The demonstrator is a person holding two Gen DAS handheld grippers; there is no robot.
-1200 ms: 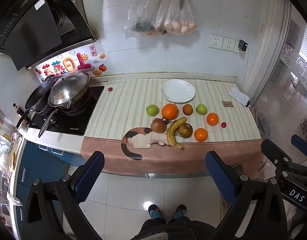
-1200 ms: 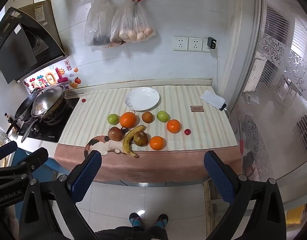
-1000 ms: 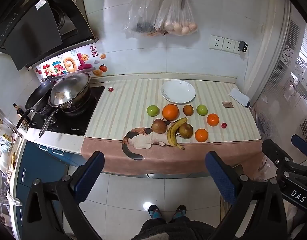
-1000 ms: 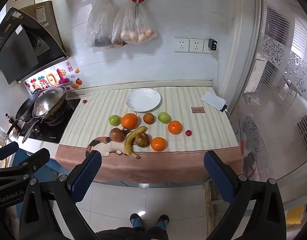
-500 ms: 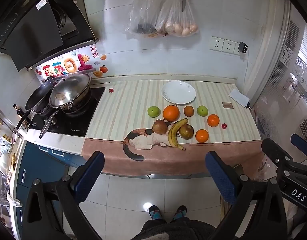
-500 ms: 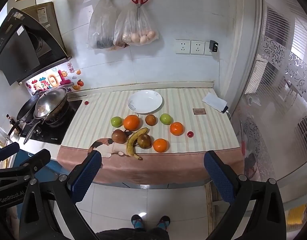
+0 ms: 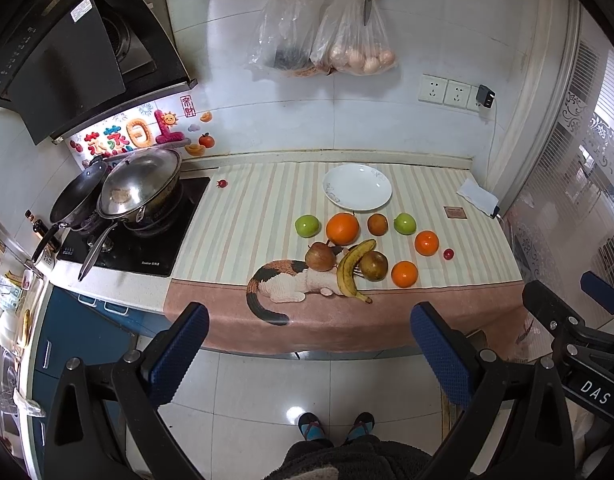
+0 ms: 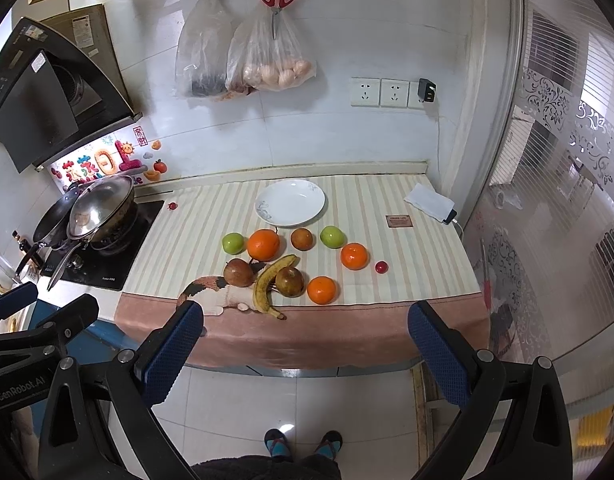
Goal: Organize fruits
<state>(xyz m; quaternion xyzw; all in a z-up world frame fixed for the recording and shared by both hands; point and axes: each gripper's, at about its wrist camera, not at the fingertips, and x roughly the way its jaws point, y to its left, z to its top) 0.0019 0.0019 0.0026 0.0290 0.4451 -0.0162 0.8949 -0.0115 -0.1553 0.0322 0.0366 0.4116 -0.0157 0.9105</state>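
1. Both views had crept slightly nearer the desk (image 7: 227, 216) than a second before; the fruit itself had not shifted.
2. At this moment the left gripper (image 7: 309, 354) was spread wide and empty, hanging over the floor in front of the desk.
3. Likewise the right gripper (image 8: 305, 354) was fully parted with nothing between its blue pads, also short of the desk edge.
4. A white plate (image 7: 357, 193) sat bare at the back of the striped cloth (image 8: 195, 236), toward the wall.
5. Just in front of the plate ran a row: a green apple (image 7: 307, 226), a large orange (image 7: 342, 228), a small brown fruit (image 7: 377, 224) and a second green apple (image 7: 404, 223).
6. Nearer the desk edge, a banana (image 7: 352, 267) lay tilted between two brownish pears, the left pear (image 7: 320, 256) and the right pear (image 7: 373, 265), touching or almost touching both.
7. Right of them sat a tangerine (image 7: 404, 274), with another tangerine (image 7: 426, 243) farther back.
8. A small red fruit (image 7: 448, 254) lay just beside that rear tangerine, to its right.
9. Printed on the cloth, a calico cat (image 7: 283, 284) stretched under the left pear and the banana.
10. A lidded wok (image 7: 137, 188) stood on the stove at the left, well apart from the fruit.
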